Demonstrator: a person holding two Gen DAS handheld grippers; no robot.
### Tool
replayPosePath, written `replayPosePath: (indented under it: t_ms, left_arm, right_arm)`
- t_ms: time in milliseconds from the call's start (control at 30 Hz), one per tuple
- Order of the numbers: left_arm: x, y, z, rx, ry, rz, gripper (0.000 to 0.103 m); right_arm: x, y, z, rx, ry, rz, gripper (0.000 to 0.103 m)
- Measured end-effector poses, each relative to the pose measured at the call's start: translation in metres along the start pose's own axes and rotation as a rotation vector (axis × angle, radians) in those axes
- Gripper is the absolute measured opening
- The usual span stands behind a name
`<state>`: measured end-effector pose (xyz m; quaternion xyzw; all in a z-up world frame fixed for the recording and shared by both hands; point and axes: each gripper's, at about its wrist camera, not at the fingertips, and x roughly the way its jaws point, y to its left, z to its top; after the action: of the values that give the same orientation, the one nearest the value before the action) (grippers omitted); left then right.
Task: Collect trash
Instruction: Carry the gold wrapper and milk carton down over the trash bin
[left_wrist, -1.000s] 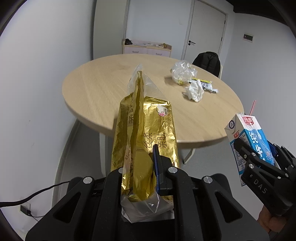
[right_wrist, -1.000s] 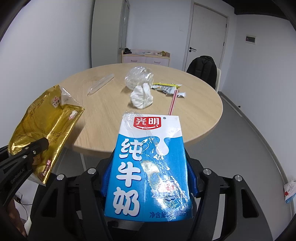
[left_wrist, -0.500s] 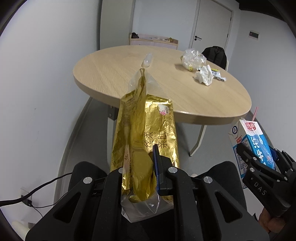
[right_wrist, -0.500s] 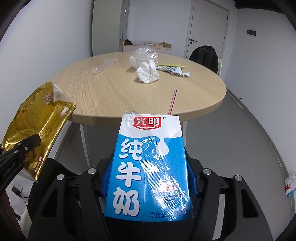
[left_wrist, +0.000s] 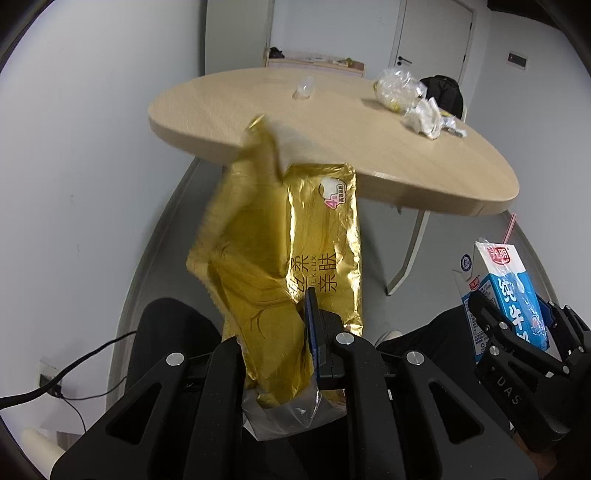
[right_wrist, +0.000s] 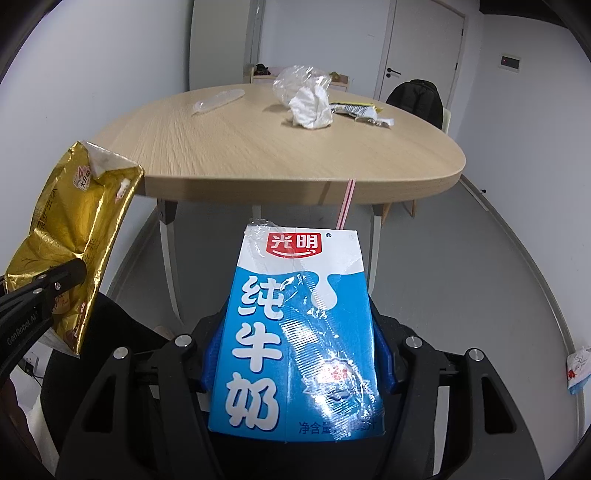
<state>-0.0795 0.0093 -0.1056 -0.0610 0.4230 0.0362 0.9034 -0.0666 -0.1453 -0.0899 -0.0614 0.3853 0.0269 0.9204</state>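
A crumpled gold foil wrapper (left_wrist: 280, 258) stands up between the jaws of my left gripper (left_wrist: 295, 325), which is shut on its lower end; the same gold foil wrapper (right_wrist: 70, 236) shows at the left of the right wrist view. My right gripper (right_wrist: 295, 350) is shut on a blue and white milk carton (right_wrist: 299, 339) with a pink straw (right_wrist: 345, 203) sticking out of its top. That milk carton (left_wrist: 506, 291) and right gripper (left_wrist: 517, 332) appear at the lower right of the left wrist view. Both grippers hang below the edge of the round wooden table (right_wrist: 258, 147).
On the table lie a crumpled white tissue (right_wrist: 310, 107), a clear plastic bag (right_wrist: 295, 79), a flat snack wrapper (right_wrist: 358, 110) and a clear plastic strip (right_wrist: 218, 101). A black bag (right_wrist: 417, 99) sits on a chair behind. A cable (left_wrist: 55, 387) runs along the floor at left. Dark trouser legs are below.
Both grippers have sunk from above the tabletop to below its edge, carrying the wrapper and the carton. The wrapper's top has flopped and crumpled. Neither grip has changed.
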Motion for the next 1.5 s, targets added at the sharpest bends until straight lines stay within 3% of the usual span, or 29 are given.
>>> replayPosePath:
  t_ms: [467,833,1033,1500]
  left_arm:
    - [0.068,0.01,-0.021,-0.015,0.098,0.015,0.01]
    - [0.132,0.019,-0.03,-0.029,0.108,0.011,0.01]
    - [0.167,0.019,-0.025,-0.048,0.144,-0.006,0.01]
    - [0.225,0.01,-0.012,0.003,0.153,0.046,0.01]
  right_arm:
    - [0.058,0.006,-0.014,-0.002,0.051,-0.001,0.06]
    - [0.123,0.011,-0.03,0.033,0.091,0.027,0.06]
    - [0.155,0.015,-0.029,0.036,0.131,0.03,0.06]
    - [0.217,0.027,-0.019,0.029,0.216,-0.007,0.06]
